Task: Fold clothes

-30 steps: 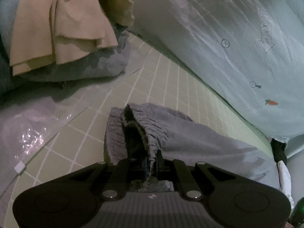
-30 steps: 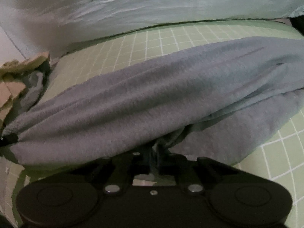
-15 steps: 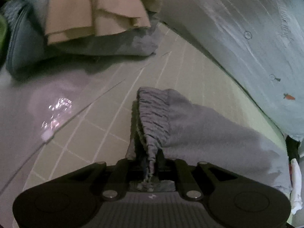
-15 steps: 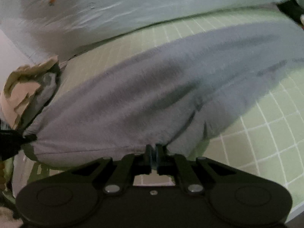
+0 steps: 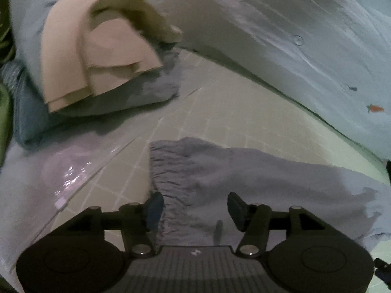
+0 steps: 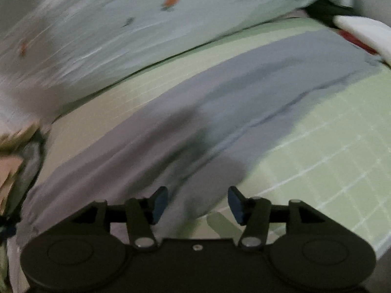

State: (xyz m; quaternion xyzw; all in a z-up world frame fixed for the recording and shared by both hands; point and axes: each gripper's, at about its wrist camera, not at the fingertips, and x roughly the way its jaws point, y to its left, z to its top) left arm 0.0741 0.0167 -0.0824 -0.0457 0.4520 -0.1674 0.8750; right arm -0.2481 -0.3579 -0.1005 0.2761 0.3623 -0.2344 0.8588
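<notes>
A grey garment (image 5: 244, 171) with a gathered waistband lies flat on the green gridded mat (image 5: 220, 112). My left gripper (image 5: 195, 210) is open and empty just above the waistband end. The same grey garment (image 6: 220, 112) stretches long across the mat (image 6: 317, 151) in the right wrist view. My right gripper (image 6: 198, 204) is open and empty over its near edge. The right wrist view is blurred.
A pile of folded clothes, beige (image 5: 97, 58) on top of grey-blue (image 5: 136, 92), sits at the far left. A pale blue bedsheet with carrot prints (image 5: 305, 36) runs along the back, also in the right wrist view (image 6: 122, 29). A clear plastic sheet (image 5: 68, 171) lies at the left.
Both grippers have opened and let go of the grey garment, which now lies flat on the mat. Both have drawn back a little from it.
</notes>
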